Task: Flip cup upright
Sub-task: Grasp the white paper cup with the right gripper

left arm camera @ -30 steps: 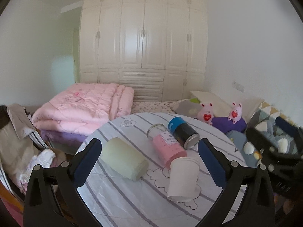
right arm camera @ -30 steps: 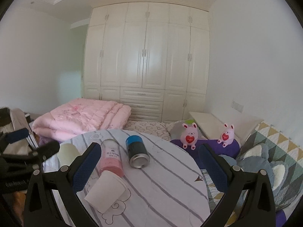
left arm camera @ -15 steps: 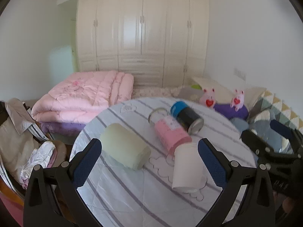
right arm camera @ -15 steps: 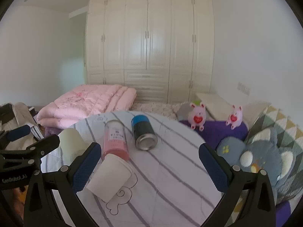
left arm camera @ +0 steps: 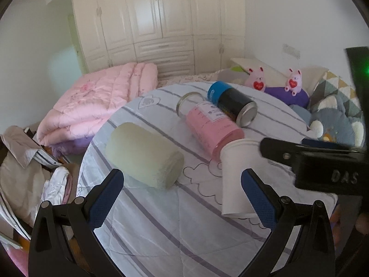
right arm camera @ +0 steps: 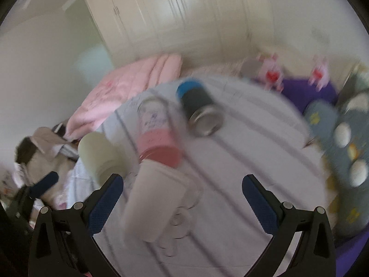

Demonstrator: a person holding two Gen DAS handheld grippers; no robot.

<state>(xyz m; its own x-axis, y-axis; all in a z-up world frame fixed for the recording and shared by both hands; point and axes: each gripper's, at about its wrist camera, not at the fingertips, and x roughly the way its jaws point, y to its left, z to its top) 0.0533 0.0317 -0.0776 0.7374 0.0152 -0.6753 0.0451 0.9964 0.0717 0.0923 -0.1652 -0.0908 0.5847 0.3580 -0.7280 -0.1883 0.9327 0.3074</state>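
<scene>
**White paper cup on its side between wide-spread fingers**

The white paper cup (right arm camera: 154,198) lies tipped on the round striped tablecloth (left arm camera: 161,230), lower centre of the blurred right wrist view, between the right gripper (right arm camera: 182,202) fingers, nearer the left one. Both that and the left gripper (left arm camera: 182,199) gape wide, holding nothing.

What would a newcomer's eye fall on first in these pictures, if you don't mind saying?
Probably the four containers lying on their sides on the round striped table: a white paper cup nearest, a pink bottle, a dark can with a blue end and a pale green cup at left. Behind, a folded pink quilt lies on the bed.
</scene>
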